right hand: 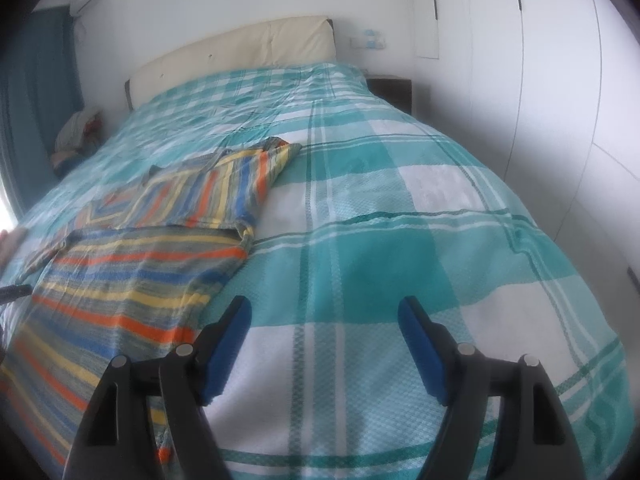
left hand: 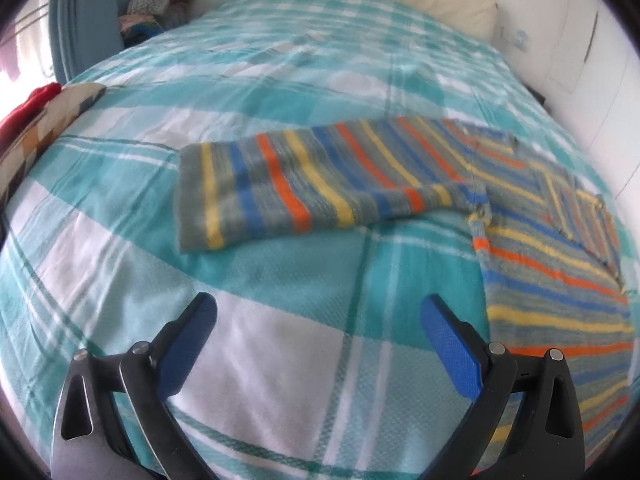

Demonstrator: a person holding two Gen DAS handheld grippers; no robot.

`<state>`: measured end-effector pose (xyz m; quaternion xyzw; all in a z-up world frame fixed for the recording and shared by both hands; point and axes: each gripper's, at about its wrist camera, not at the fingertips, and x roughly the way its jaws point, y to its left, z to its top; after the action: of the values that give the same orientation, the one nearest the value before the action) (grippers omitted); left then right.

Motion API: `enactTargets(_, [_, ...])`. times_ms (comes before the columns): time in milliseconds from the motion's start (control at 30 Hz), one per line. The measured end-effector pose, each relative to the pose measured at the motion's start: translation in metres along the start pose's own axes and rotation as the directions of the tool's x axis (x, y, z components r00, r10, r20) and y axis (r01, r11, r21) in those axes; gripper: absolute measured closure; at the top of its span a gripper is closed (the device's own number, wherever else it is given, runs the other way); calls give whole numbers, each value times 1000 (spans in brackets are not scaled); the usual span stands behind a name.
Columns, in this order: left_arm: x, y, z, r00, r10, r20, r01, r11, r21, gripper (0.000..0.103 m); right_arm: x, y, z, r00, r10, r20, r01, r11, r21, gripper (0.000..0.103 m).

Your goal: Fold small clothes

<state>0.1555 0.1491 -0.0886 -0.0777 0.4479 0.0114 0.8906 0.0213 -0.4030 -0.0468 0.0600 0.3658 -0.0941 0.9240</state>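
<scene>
A small striped knit sweater point(left hand: 540, 256) in grey, blue, orange and yellow lies flat on the teal-and-white checked bedspread point(left hand: 280, 80). Its left sleeve point(left hand: 280, 192) stretches out to the left. My left gripper point(left hand: 320, 312) is open and empty, above the bedspread below that sleeve and left of the body. In the right wrist view the sweater point(right hand: 132, 272) lies at the left, its right sleeve point(right hand: 224, 184) angled up and away. My right gripper point(right hand: 324, 316) is open and empty, just right of the sweater's lower body.
A cream headboard point(right hand: 240, 48) and white wall stand at the bed's far end. A pile of clothes point(left hand: 160, 4) sits at the far left corner. A patterned cushion and red cloth point(left hand: 36, 120) lie at the left edge. A dark nightstand point(right hand: 392, 84) stands at the right.
</scene>
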Motion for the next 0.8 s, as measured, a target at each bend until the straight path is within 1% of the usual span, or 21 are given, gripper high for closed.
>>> enactTargets(67, [-11,30,20,999,-4,41,8,996,-87,1,-1,0,0,1000,8,3,-8,1000,-1,28])
enactTargets(133, [-13,66,41,998,-11,54,22,980,-196,1,0,1,0,1000,16,0,-16,1000,0,28])
enactTargets(200, [2,94,59,999,-35,6,35,962,-270,2,2,2,1,1000,25,-4,-25,1000,3,28])
enactTargets(267, [22,108,71,996,-56,-63,34,950,-310,4,3,3,2,1000,31,-5,-31,1000,5,28])
enactTargets(300, [29,108,73,993,-75,-86,45,951,-307,11,3,4,2,999,32,-3,-32,1000,3,28])
enactTargets(333, [39,105,76,987,-108,-118,69,954,-293,21,3,5,2,1000,31,-2,-31,1000,-1,28])
enactTargets(400, [57,95,79,971,-153,-186,100,959,-265,28,2,7,1,1000,22,1,-22,1000,-10,28])
enactTargets(433, [64,91,79,966,-150,-211,92,962,-258,34,1,8,1,1000,20,4,-20,1000,-13,28])
enactTargets(467, [69,88,78,966,-132,-223,72,964,-257,38,0,8,1,1000,19,6,-19,1000,-14,28])
enactTargets(500, [71,87,77,968,-109,-227,48,964,-260,53,0,8,0,1000,18,7,-18,1000,-15,28])
enactTargets(533, [74,87,77,969,-98,-225,36,963,-267,88,0,8,1,1000,19,6,-18,1000,-13,28])
enactTargets(567, [75,87,76,967,-100,-233,33,961,-275,102,0,8,0,1000,20,5,-20,1000,-11,28])
enactTargets(600, [75,85,77,967,-93,-236,23,959,-282,101,-1,8,0,1000,23,6,-23,1000,-8,28])
enactTargets(633, [71,82,82,972,-73,-225,9,962,-273,101,-1,8,1,1000,24,8,-24,1000,-7,28])
enactTargets(667, [63,77,88,977,-64,-205,10,967,-256,101,-3,7,1,1000,27,10,-27,1000,-2,28])
enactTargets(733, [40,53,107,987,-63,-145,33,979,-199,101,-4,5,1,999,38,15,-38,999,10,28])
enactTargets(800, [16,17,129,992,-97,-86,87,990,-110,101,-4,3,2,999,51,15,-51,998,24,28])
